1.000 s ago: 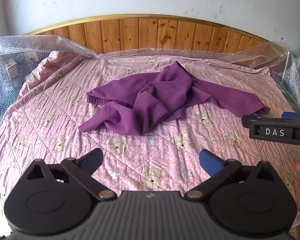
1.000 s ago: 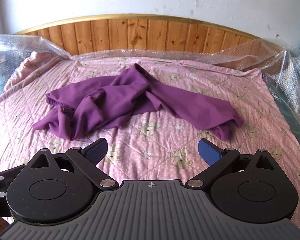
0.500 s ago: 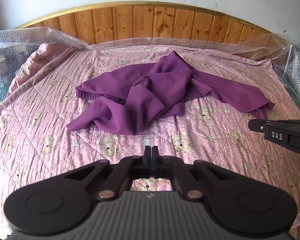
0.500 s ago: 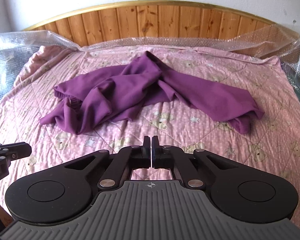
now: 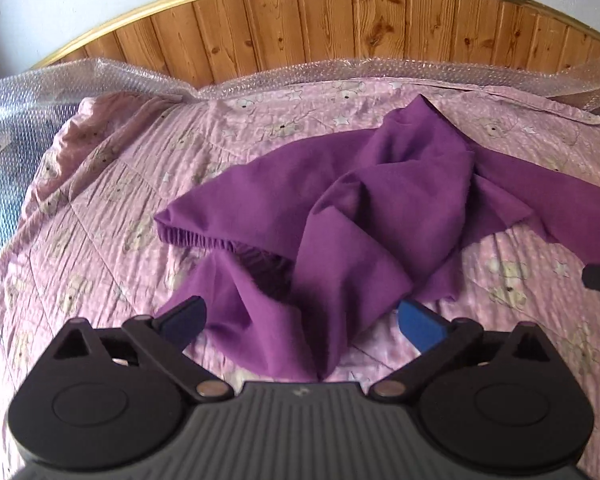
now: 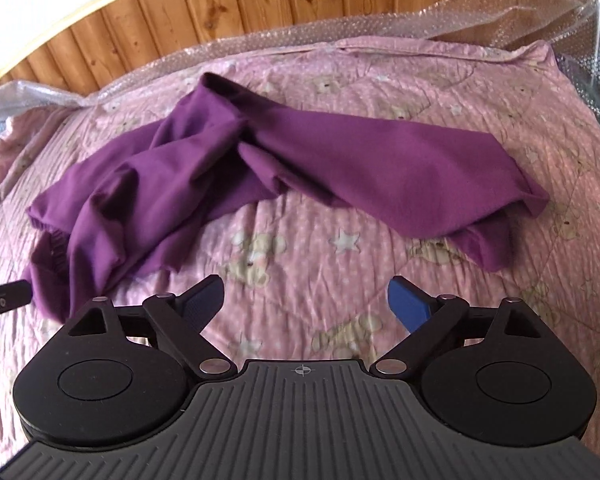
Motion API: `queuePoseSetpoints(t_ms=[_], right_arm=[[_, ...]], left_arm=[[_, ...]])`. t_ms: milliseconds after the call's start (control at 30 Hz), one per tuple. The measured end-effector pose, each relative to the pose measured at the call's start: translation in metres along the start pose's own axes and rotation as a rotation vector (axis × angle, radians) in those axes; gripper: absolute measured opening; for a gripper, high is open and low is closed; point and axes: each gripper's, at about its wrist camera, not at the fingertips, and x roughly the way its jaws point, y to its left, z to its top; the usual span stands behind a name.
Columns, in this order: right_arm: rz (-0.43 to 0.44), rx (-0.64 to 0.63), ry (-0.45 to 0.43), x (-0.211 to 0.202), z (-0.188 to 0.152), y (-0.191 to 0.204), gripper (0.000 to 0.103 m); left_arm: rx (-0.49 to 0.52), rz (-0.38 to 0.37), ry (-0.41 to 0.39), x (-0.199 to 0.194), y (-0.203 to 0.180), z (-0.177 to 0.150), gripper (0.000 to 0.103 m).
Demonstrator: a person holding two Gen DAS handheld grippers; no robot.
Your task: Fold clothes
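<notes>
Left wrist view: our left gripper (image 5: 302, 320), jaws wide, hovers over crumpled purple trousers (image 5: 352, 216); right gripper (image 6: 306, 300) wide too. Nothing folded yet.

My blue fingers (image 5: 422, 326) are near the plain purple garment (image 5: 364, 216), which lies on the pink quilt (image 5: 100, 200) with bears and stars.

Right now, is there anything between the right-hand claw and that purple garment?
In the right wrist view, only bare pink quilt with bears and stars lies between the open right gripper and the purple garment. Nothing else lies there.
</notes>
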Motion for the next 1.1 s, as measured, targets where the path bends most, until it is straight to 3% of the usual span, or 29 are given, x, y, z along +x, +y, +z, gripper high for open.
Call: queuePoseSetpoints(t_ms=[100,200,233,300,333,400,433,467,533,600,633,733,800,833,900,933,967,1033,1100], right_arm=[[0.026,-0.033,-0.029,0.026,0.031,0.009,0.096],[-0.034,-0.158,-0.055,0.071,0.054,0.024,0.099],[-0.063,-0.21,-0.046,0.092,0.059,0.026,0.099],[-0.055,-0.288,0.004,0.128,0.065,0.026,0.092],[-0.023,-0.318,0.036,0.142,0.067,0.025,0.071],[0.029,-0.383,0.018,0.149,0.072,0.019,0.044],[0.047,-0.386,0.003,0.145,0.077,0.013,0.013],[0.059,-0.37,-0.011,0.138,0.084,0.005,0.006],[0.025,-0.324,-0.073,0.11,0.093,-0.017,0.0],[-0.032,-0.262,-0.133,0.067,0.092,-0.047,0.0],[-0.06,-0.226,-0.138,0.047,0.086,-0.064,0.0],[-0.172,-0.162,0.014,0.033,0.046,-0.105,0.0],[-0.228,-0.119,0.14,0.037,0.016,-0.119,0.0],[-0.226,-0.081,0.152,0.03,0.008,-0.119,0.01],[-0.12,-0.009,0.082,0.007,0.011,-0.099,0.037],[-0.057,-0.002,0.053,0.003,0.015,-0.081,0.072],[0.001,-0.013,0.029,0.003,0.021,-0.061,0.091],[0.128,-0.052,0.0,0.012,0.033,-0.013,0.092],[0.233,-0.078,0.066,0.036,0.033,0.043,0.094]], left_arm=[[0.047,0.022,0.016,0.04,-0.006,0.017,0.103],[0.11,0.015,0.064,0.087,-0.017,0.027,0.103],[0.128,0.003,0.077,0.098,-0.021,0.029,0.092],[0.121,-0.048,0.065,0.106,-0.022,0.035,0.049],[0.103,-0.087,0.066,0.102,-0.018,0.042,0.009],[0.07,-0.163,0.013,0.082,-0.009,0.052,0.008],[0.079,-0.207,-0.041,0.063,-0.002,0.055,0.007],[0.102,-0.237,-0.094,0.042,0.004,0.054,0.007],[0.163,-0.328,-0.176,-0.004,0.021,0.043,0.007],[0.212,-0.431,-0.153,-0.032,0.034,0.015,0.007],[0.245,-0.469,-0.098,-0.032,0.035,-0.004,0.007],[0.325,-0.46,0.068,-0.007,0.023,-0.068,0.008],[0.338,-0.438,0.106,0.004,0.023,-0.088,0.009],[0.331,-0.424,0.094,0.005,0.025,-0.088,0.017],[0.276,-0.413,0.048,0.001,0.042,-0.073,0.038],[0.248,-0.408,0.024,0.0,0.05,-0.066,0.051],[0.22,-0.402,0.001,-0.002,0.058,-0.058,0.062],[0.166,-0.385,-0.045,-0.006,0.075,-0.043,0.068],[0.109,-0.303,-0.071,-0.01,0.097,-0.024,0.074]])
